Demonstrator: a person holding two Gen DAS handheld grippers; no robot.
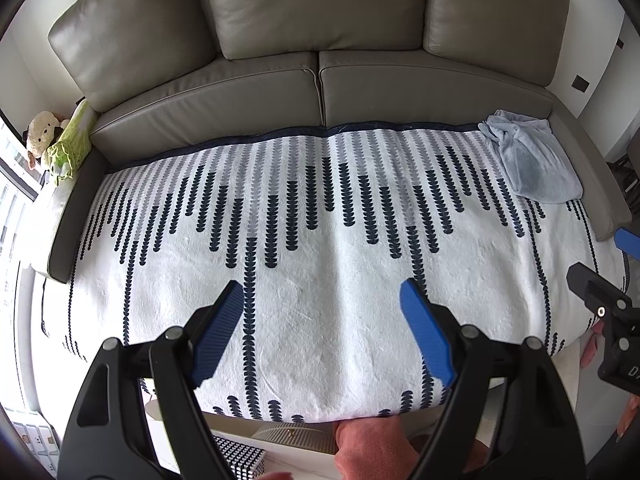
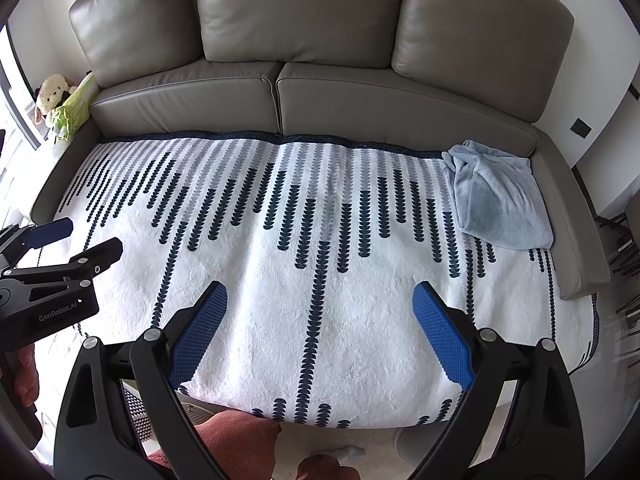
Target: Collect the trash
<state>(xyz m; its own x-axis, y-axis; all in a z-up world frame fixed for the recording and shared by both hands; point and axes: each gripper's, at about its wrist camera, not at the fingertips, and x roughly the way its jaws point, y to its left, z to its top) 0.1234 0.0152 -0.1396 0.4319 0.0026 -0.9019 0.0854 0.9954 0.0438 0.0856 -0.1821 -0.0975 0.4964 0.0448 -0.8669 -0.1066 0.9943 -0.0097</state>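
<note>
Sofa (image 1: 248, 92), blanket (image 1: 320, 280): no trash visible; left tongs (image 1: 322, 296), right tongs (image 2: 320, 296) wide open, empty; I scan onward before reaching.

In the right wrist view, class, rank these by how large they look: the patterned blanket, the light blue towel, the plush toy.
1. patterned blanket, covering most of the seat.
2. light blue towel, crumpled at the blanket's right corner.
3. plush toy, far left; it sits farther off, so its true size is unsure.
</note>
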